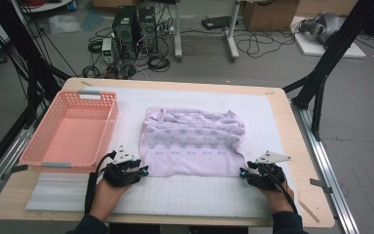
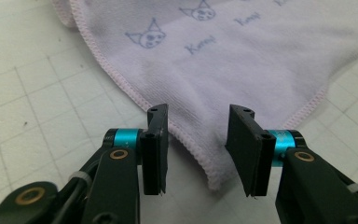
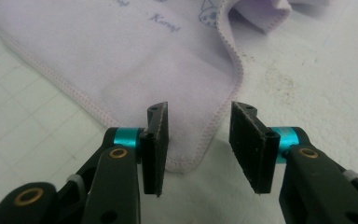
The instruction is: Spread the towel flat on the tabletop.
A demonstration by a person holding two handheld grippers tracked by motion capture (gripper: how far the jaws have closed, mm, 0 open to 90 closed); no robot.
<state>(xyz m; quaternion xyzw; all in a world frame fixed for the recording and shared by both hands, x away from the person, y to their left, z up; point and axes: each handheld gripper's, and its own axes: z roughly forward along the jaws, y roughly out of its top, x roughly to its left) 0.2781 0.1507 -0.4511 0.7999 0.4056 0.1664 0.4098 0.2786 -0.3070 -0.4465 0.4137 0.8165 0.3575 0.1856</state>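
A pale lilac terry towel printed with small cat faces and script (image 1: 191, 141) lay spread on the white gridded mat (image 1: 199, 195) in the middle of the light wooden table (image 1: 299, 146), its far edge rumpled and partly folded over itself, its near edge lying flat. The left gripper (image 1: 145, 169) sat at the towel's near left corner; in the left gripper view that corner (image 2: 212, 179) lay on the mat between the two black jaws, which stood apart with a gap on either side, not pressing the cloth. The right gripper (image 1: 242, 173) sat at the near right corner; in the right gripper view the stitched corner (image 3: 184, 163) lay between its jaws, close beside one pad, the other pad clear of it, so both tongs were released, nothing grasped. A pink slotted plastic basket (image 1: 53, 156) stood on the table to the left of the towel, just apart from it
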